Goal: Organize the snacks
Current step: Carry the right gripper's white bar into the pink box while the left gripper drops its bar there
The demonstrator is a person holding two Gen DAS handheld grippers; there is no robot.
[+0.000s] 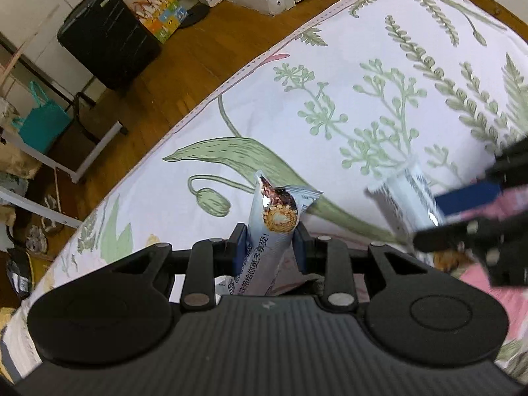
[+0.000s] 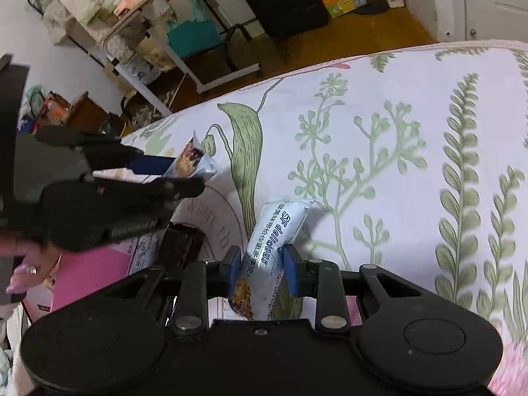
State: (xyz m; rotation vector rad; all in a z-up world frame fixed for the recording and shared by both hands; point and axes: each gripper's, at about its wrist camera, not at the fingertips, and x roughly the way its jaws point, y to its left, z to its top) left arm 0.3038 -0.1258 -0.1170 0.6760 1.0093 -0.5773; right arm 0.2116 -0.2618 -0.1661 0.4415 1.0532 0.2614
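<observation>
Snack bars are what you hold right now, one in each tool, both lifted above the floral cloth (image 1: 379,49) on the desk. Your left tool (image 1: 269,242) is clamped on a pale blue snack bar (image 1: 275,227) near its printed end, with the blue pads (image 1: 238,247) pressing the wrapper on both sides. Your right tool (image 2: 262,269) grips a second snack bar (image 2: 275,247) the same way, around its middle, its far end tipped up and away.

The main risk is the wrapper itself. Both bars look like slick foil sleeves, and each grip seems to sit on the soft packet rather than squarely on the bar inside. If you swing or roll a wrist quickly, a bar could slide through the pads and drop onto the cloth or over the desk edge to the wooden floor (image 1: 184,62).

The second risk is a clash. In the right wrist view your left tool (image 2: 184,173) hangs just beside the pink box (image 2: 92,274), close to the path of your right tool; in the left wrist view the right tool (image 1: 429,214) is blurred and near. If you bring both bars to the same spot together, the tools could knock each other and loosen a grip. Squeezing harder would likely crush the snack, so go one at a time.
</observation>
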